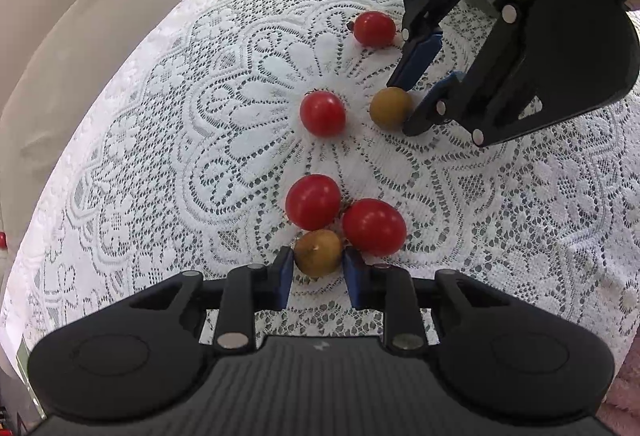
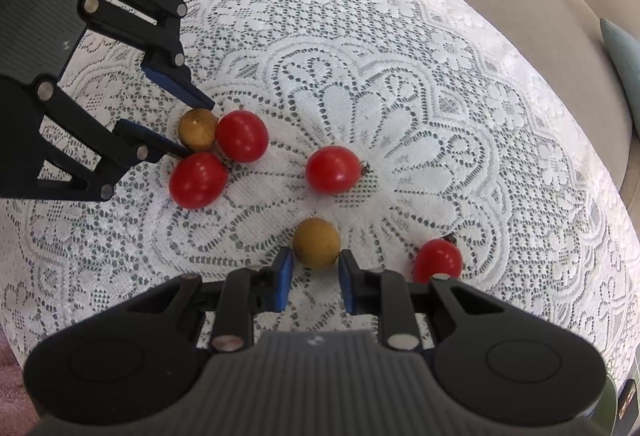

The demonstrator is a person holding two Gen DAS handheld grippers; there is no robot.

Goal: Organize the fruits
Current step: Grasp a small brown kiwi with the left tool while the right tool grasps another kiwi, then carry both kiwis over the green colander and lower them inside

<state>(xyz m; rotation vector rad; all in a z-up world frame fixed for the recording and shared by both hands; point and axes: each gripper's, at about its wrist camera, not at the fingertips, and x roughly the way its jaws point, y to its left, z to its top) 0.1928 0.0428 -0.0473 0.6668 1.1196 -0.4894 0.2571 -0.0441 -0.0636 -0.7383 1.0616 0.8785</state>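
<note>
left gripper (image 1: pixel 316 268) clamped on brown fruit (image 1: pixel 319 251), bottom centre, touching two tomatoes (image 1: pixel 374 226) above it | right gripper (image 2: pixel 316 268) clamped on other brown fruit (image 2: pixel 316 242), bottom centre, standing clear | lift yours straight up

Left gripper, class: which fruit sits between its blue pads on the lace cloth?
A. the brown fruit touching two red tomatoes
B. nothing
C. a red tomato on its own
A: the left gripper has its pads on the brown fruit, which touches two red tomatoes.
</note>
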